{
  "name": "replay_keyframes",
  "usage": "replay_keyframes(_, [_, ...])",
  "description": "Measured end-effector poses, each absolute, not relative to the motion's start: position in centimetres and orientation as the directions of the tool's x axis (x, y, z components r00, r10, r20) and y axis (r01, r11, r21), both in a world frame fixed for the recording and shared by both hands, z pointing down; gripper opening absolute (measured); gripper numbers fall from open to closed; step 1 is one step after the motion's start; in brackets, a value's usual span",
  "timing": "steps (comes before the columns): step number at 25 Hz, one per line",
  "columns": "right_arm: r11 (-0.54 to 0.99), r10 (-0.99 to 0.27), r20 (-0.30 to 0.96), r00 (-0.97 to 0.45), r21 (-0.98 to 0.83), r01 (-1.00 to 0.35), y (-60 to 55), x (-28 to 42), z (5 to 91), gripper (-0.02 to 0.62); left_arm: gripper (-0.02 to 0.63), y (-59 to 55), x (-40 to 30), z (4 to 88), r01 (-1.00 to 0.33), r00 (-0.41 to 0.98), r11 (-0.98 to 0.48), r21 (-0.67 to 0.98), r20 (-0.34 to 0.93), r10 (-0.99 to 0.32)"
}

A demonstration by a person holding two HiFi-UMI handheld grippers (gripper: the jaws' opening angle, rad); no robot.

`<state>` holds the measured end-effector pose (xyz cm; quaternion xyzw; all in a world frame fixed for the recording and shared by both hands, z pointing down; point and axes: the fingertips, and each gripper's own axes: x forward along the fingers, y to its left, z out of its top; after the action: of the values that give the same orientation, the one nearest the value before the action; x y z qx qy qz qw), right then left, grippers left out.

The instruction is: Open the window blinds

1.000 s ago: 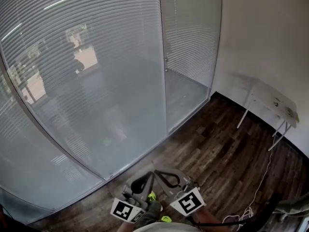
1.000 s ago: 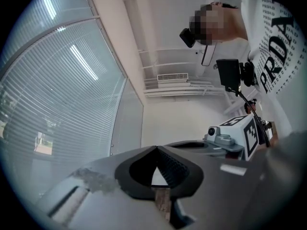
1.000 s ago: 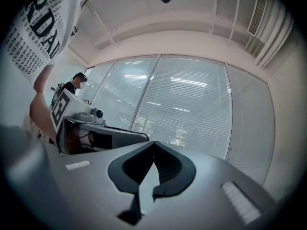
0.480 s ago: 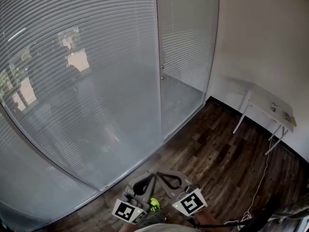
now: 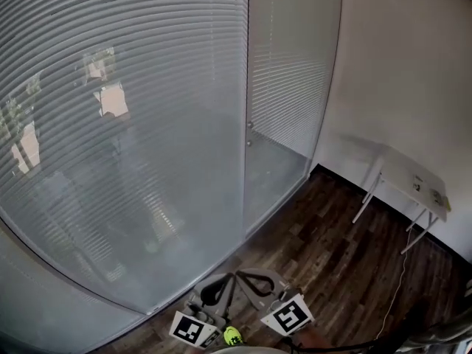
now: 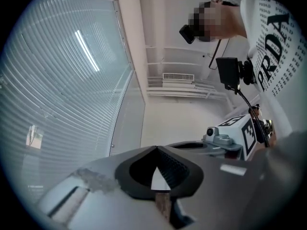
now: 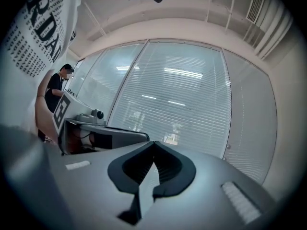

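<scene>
Closed white blinds (image 5: 125, 124) hang behind a big glass wall, with a narrower blind panel (image 5: 289, 72) to its right. Two small knobs (image 5: 249, 126) sit on the frame between them. Both grippers are low in the head view, held side by side and apart from the glass. My left gripper (image 5: 229, 276) is shut with nothing in it; its tips meet in the left gripper view (image 6: 156, 148). My right gripper (image 5: 240, 275) is also shut and empty, its tips touching in the right gripper view (image 7: 153, 143), which faces the blinds (image 7: 177, 104).
A white folding table (image 5: 409, 177) stands against the right wall, and a thin cable (image 5: 397, 282) trails over the dark wood floor (image 5: 332, 249). Another person (image 7: 56, 87) stands at the far left of the right gripper view. A ceiling vent (image 6: 178, 77) shows in the left gripper view.
The glass wall and blinds have come closer and fill more of the head view. Both grippers have dropped toward the bottom edge, still side by side and shut.
</scene>
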<state>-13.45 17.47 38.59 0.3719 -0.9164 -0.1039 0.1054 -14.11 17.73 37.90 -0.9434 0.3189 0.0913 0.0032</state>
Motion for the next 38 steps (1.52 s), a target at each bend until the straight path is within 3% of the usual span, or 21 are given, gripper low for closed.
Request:
replay_keyframes(14, [0.68, -0.728, 0.125, -0.674, 0.251, -0.689, 8.0, -10.8, 42.3, 0.006, -0.011, 8.3, -11.4, 41.6, -0.565, 0.808, -0.823, 0.058, -0.167, -0.566])
replay_keyframes(38, [0.752, -0.644, 0.106, -0.758, 0.27, -0.601, -2.9, -5.0, 42.9, 0.006, -0.011, -2.4, -5.6, 42.1, -0.657, 0.74, -0.754, 0.031, -0.166, -0.652])
